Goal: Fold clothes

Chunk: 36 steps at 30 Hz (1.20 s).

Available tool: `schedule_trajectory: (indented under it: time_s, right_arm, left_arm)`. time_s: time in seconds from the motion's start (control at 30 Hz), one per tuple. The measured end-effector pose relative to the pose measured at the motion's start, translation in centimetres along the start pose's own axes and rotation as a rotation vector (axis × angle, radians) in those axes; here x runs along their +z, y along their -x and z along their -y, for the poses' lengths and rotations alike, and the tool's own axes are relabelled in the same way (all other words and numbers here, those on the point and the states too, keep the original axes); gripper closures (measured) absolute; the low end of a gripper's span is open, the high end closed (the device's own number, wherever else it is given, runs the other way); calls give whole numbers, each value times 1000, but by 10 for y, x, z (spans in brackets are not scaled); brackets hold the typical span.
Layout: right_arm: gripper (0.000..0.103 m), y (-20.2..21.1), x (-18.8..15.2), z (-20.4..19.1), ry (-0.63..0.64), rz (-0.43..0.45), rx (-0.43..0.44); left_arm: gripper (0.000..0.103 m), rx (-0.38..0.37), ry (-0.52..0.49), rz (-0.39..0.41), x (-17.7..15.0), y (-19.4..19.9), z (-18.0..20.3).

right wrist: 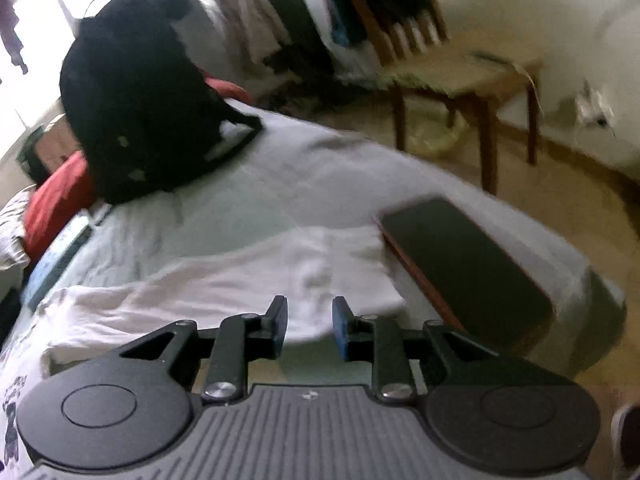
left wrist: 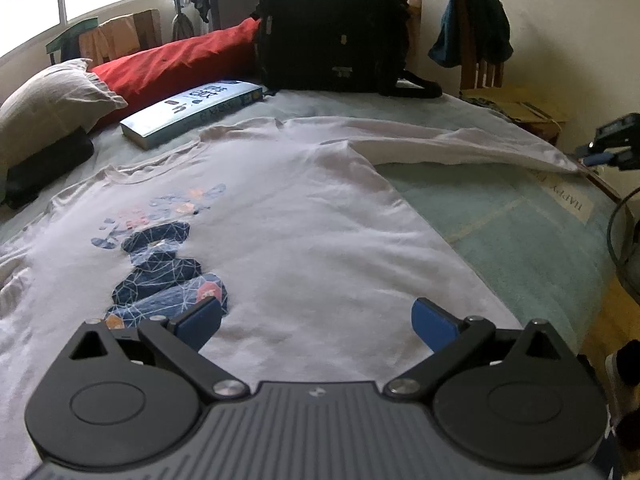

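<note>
A white T-shirt (left wrist: 304, 216) with a dark blue printed figure lies spread flat on the bed, its sleeve (left wrist: 460, 148) stretched out to the right. My left gripper (left wrist: 316, 320) is open and empty, hovering over the shirt's lower part. In the right wrist view the sleeve (right wrist: 280, 276) lies just ahead of my right gripper (right wrist: 310, 320), which is partly open and holds nothing. The right gripper also shows in the left wrist view (left wrist: 616, 144), beyond the sleeve's tip.
A black backpack (left wrist: 332, 24) stands at the bed's far end, with a red pillow (left wrist: 172, 60), a beige pillow (left wrist: 48, 100) and a light blue book (left wrist: 192, 112). A dark flat device (right wrist: 468, 264) lies by the sleeve. A wooden chair (right wrist: 460, 76) stands beyond the pale green bed sheet (left wrist: 504, 224).
</note>
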State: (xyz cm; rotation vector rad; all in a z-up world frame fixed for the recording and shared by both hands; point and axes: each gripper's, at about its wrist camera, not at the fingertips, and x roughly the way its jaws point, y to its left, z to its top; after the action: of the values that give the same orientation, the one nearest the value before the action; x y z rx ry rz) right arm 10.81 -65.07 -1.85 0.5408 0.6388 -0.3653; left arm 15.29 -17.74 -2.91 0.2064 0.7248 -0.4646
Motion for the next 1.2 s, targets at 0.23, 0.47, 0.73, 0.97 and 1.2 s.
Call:
schedule_trajectory:
  time_s: [0.23, 0.47, 0.73, 0.97, 1.2]
  right_arm:
    - [69, -51, 29, -95, 241, -33, 173]
    - [69, -150, 38, -185, 445, -160, 237]
    - [68, -177, 12, -201, 537, -202, 250]
    - [59, -157, -19, -207, 697, -147, 232]
    - [97, -149, -23, -225, 806, -55, 175]
  left_arm:
    - [2, 11, -7, 11, -1, 3, -1]
    - [2, 44, 10, 3, -3, 1, -12]
    - [2, 36, 24, -27, -7, -13, -16]
    - [2, 25, 13, -34, -10, -17, -14]
    - [2, 27, 20, -33, -11, -18, -16]
